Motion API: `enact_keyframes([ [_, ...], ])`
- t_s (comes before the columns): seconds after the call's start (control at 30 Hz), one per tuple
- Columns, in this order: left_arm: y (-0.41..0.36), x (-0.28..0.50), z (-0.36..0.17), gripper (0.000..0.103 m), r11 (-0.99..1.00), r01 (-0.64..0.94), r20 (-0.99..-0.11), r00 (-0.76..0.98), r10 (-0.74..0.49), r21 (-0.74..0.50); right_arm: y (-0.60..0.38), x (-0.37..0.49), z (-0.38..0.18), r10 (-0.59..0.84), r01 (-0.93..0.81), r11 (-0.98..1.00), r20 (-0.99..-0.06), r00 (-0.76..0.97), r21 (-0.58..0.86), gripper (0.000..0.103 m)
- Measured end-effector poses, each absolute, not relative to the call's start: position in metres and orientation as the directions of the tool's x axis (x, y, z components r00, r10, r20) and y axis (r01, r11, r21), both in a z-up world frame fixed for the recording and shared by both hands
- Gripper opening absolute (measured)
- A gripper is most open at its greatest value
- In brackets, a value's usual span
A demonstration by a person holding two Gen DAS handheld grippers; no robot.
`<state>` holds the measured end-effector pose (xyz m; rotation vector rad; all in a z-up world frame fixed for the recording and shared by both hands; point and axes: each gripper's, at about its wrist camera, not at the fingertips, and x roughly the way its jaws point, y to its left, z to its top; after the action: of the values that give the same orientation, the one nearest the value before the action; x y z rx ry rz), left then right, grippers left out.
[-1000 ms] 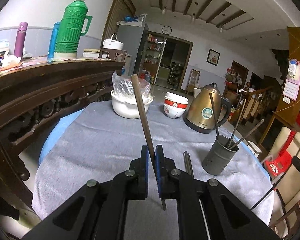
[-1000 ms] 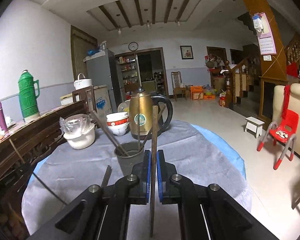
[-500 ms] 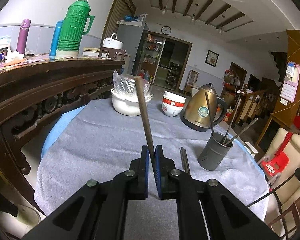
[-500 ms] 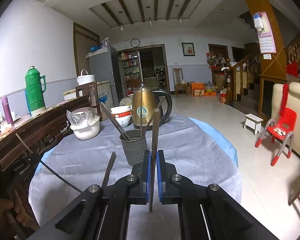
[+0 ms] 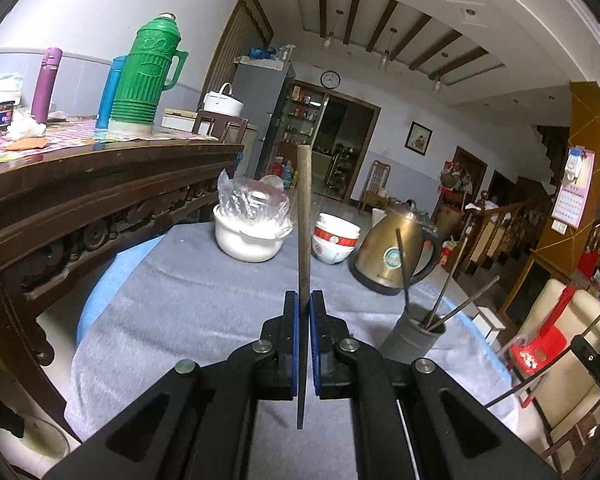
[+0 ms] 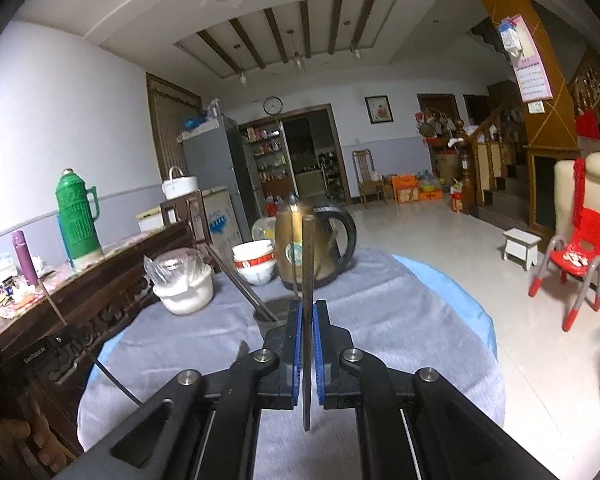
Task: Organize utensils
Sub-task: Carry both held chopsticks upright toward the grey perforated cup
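Observation:
My left gripper (image 5: 304, 300) is shut on a brown chopstick (image 5: 304, 216) that stands upright above the grey table cloth. The grey utensil cup (image 5: 414, 338) with several chopsticks in it stands to its right. My right gripper (image 6: 307, 308) is shut on another chopstick (image 6: 308, 264), also upright, right in front of the utensil cup (image 6: 270, 316). More chopsticks (image 6: 242, 350) lie on the cloth left of the right gripper, mostly hidden by it.
A gold kettle (image 5: 392, 254), stacked bowls (image 5: 334, 240) and a white pot with a plastic bag (image 5: 250, 228) stand at the table's far side. A dark wooden sideboard (image 5: 80, 184) with a green thermos (image 5: 142, 76) is at the left. A red chair (image 6: 576, 256) stands on the floor.
Both grippers have moved nearer to the table with their chopsticks still held. The left chopstick has swung from a left tilt to upright. The cup now sits partly behind the right gripper.

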<state>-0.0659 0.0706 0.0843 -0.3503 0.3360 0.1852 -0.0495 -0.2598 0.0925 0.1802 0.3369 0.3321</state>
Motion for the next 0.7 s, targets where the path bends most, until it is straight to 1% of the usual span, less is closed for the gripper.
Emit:
enact_keyframes([
  [0.23, 0.070, -0.061, 0.096, 0.005, 0.919, -0.202, -0.333, 0.939, 0.083, -0.339, -0.248, -0.042, 0.108, 0.372, -0.317, 0.920, -0.256, 0.892, 0.232, 0.006],
  [0.37, 0.069, -0.056, 0.097, 0.005, 0.919, -0.197, -0.343, 0.936, 0.074, -0.340, -0.245, -0.039, 0.113, 0.386, -0.332, 0.914, -0.246, 0.889, 0.235, 0.006],
  [0.7, 0.061, -0.036, 0.101, 0.005, 0.931, -0.214, -0.376, 0.922, 0.092, -0.296, -0.238, -0.032, 0.121, 0.403, -0.350, 0.906, -0.233, 0.885, 0.236, 0.006],
])
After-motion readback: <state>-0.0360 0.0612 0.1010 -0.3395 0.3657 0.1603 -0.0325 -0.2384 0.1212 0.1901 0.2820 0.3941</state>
